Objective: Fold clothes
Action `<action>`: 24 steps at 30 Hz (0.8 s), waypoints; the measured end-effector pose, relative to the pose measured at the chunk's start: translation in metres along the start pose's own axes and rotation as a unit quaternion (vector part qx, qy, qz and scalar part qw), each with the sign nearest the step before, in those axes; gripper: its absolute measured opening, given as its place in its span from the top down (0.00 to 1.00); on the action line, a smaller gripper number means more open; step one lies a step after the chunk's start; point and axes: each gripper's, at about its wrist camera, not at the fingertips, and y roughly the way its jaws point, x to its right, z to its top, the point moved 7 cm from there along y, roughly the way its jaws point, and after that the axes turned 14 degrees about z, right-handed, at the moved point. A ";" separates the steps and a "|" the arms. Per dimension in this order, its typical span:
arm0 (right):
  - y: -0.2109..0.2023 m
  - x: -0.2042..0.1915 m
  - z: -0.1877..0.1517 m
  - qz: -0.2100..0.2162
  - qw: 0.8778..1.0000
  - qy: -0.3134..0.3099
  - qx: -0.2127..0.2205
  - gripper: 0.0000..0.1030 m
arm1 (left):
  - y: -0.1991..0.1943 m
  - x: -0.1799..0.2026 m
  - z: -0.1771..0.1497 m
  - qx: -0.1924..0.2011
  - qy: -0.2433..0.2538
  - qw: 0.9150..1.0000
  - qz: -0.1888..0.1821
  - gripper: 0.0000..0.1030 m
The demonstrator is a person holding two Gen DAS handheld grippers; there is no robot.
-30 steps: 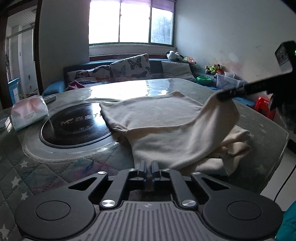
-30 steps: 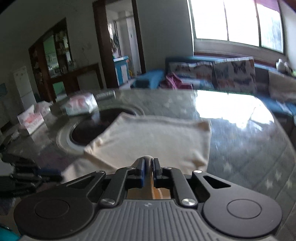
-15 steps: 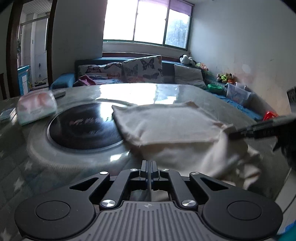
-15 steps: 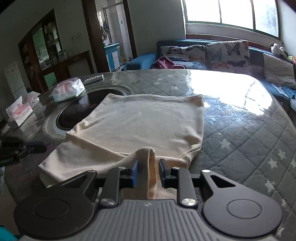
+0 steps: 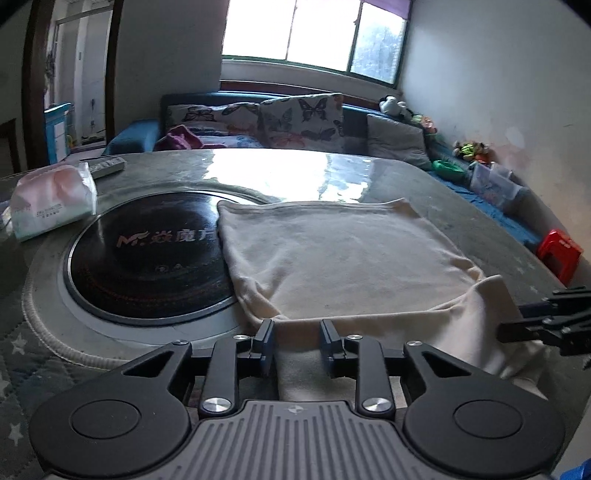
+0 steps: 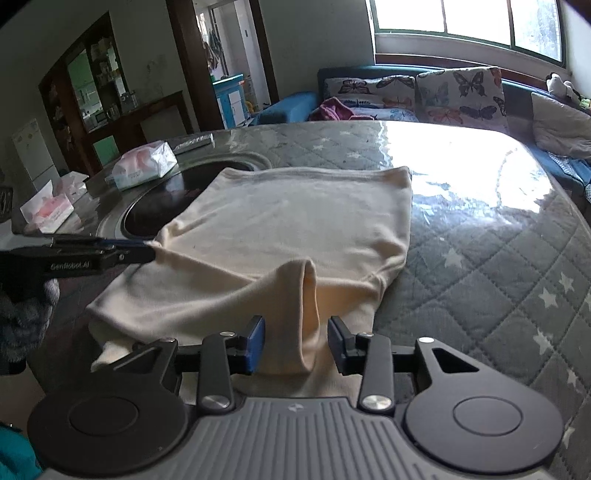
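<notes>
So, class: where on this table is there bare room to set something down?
The quilted table is bare right of the cream garment, and beyond its far hem toward the sofa. Left is crowded: black hotplate, tissue packs.

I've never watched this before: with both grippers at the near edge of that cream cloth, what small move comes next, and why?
Probably draw both grippers back off the cream cloth. The left gripper and right gripper have just been opening; cloth lies between the jaws, unpinched, and the fold rests flat on the table.

Bright window (image 5: 314, 33), butterfly-cushioned blue sofa (image 6: 424, 92), white wall (image 5: 498, 74), dark doorway (image 6: 221, 55).
</notes>
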 end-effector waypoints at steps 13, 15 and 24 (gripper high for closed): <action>0.002 0.000 -0.005 0.004 1.000 -0.006 -0.007 0.62 | -0.003 -0.005 0.003 0.020 -0.008 1.000 -0.006 0.93; 0.003 0.000 -0.005 0.004 1.000 -0.008 -0.008 0.62 | -0.007 -0.012 0.006 0.026 -0.020 0.999 -0.008 0.93; 0.006 -0.002 -0.005 0.006 1.000 -0.010 -0.011 0.61 | 0.002 -0.031 -0.002 -0.007 -0.049 0.999 0.005 0.89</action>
